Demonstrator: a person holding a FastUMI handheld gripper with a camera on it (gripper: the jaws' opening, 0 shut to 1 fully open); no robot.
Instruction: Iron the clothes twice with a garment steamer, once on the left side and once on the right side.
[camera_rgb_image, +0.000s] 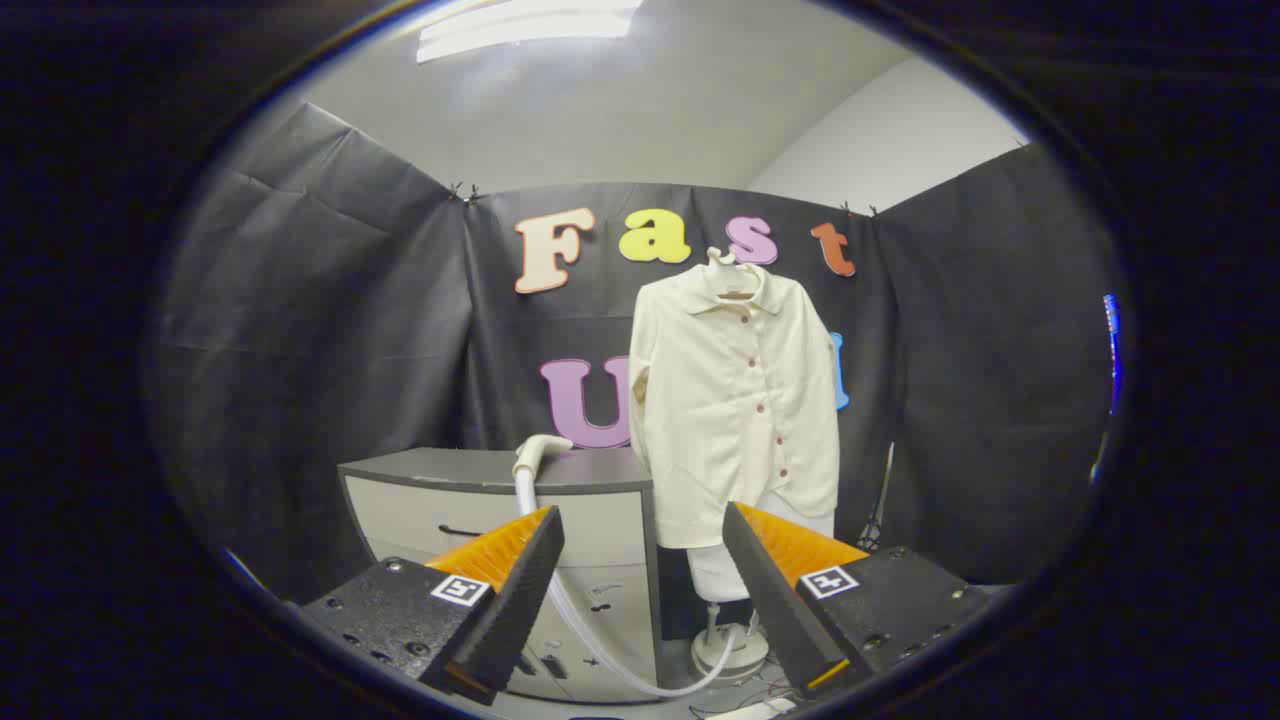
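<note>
1. I have the jaws spread wide with nothing between them; the gripper sits well short of everything, facing the far wall.
2. Steamer head lies on top of the grey drawer cabinet, far left of centre, nozzle end pointing right toward the garment. My read: parked there so it sits high and easy to reach.
3. Its white hose drops down the cabinet front, loops low and runs right to the round base on the floor. There's enough slack there, I judge, for the head to reach the garment.
4. Shirt hangs on a hanger over a mannequin stand, just right of the cabinet, beyond the jaws. It's hung front-on, so both front panels are open to a pass.
5. Shirt look: cream, long sleeves, collar, a row of dark red buttons down the placket. Fabric hangs fairly flat, with light creasing at the lower hem and sleeves.
6. Judgement: nothing picked up yet; the steamer head is the first grab, to the left of my current line.
</note>
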